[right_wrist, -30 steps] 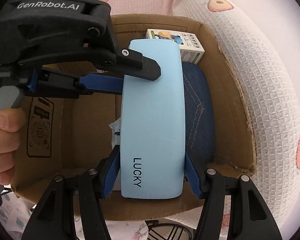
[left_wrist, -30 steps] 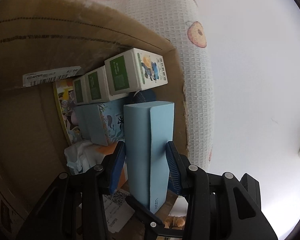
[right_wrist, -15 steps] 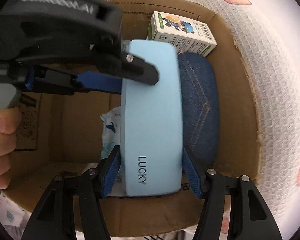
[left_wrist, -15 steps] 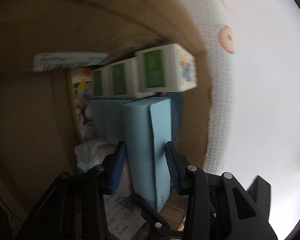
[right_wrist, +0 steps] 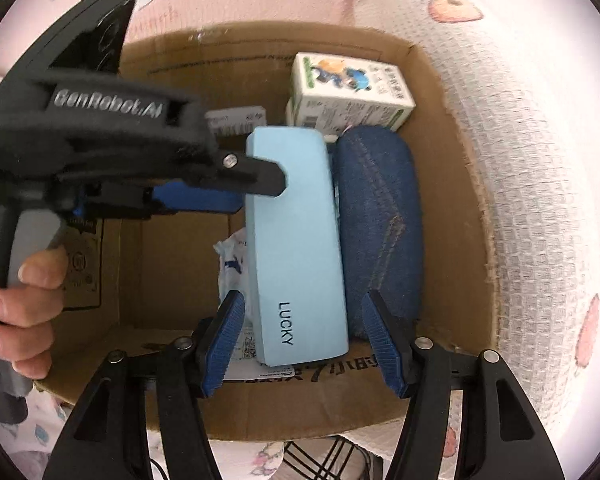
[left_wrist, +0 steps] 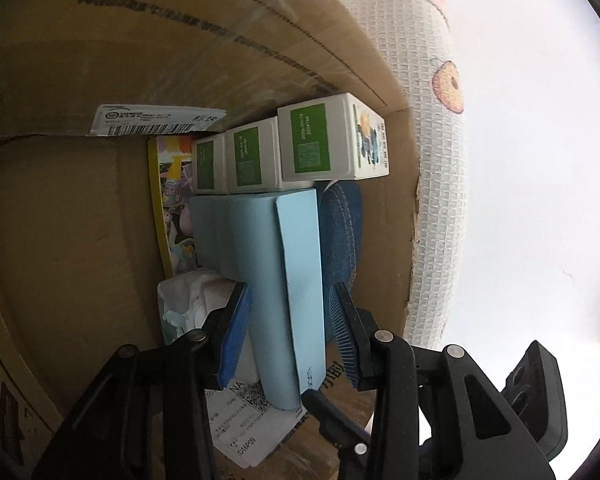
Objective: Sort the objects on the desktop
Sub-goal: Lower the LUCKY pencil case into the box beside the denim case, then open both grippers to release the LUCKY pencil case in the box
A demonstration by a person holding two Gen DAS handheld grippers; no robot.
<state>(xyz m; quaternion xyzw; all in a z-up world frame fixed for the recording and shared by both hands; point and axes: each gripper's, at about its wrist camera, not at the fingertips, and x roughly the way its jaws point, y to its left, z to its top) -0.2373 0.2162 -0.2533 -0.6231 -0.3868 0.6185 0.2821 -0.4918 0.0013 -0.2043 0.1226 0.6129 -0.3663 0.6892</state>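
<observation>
Left claw (left_wrist: 288,328) straddles the light blue case (left_wrist: 284,280) with a sliver of gap at each pad, jaws open, no grip; right claw (right_wrist: 304,344) likewise brackets its near end, pads apart from it. Inside the cardboard box (right_wrist: 260,412) the case stands on edge beside the denim pouch (right_wrist: 380,224), toward the right wall, small cartons (right_wrist: 348,92) at the far corner. Rigid, smooth and likely light, it looks best pinched across its broad flat faces.
</observation>
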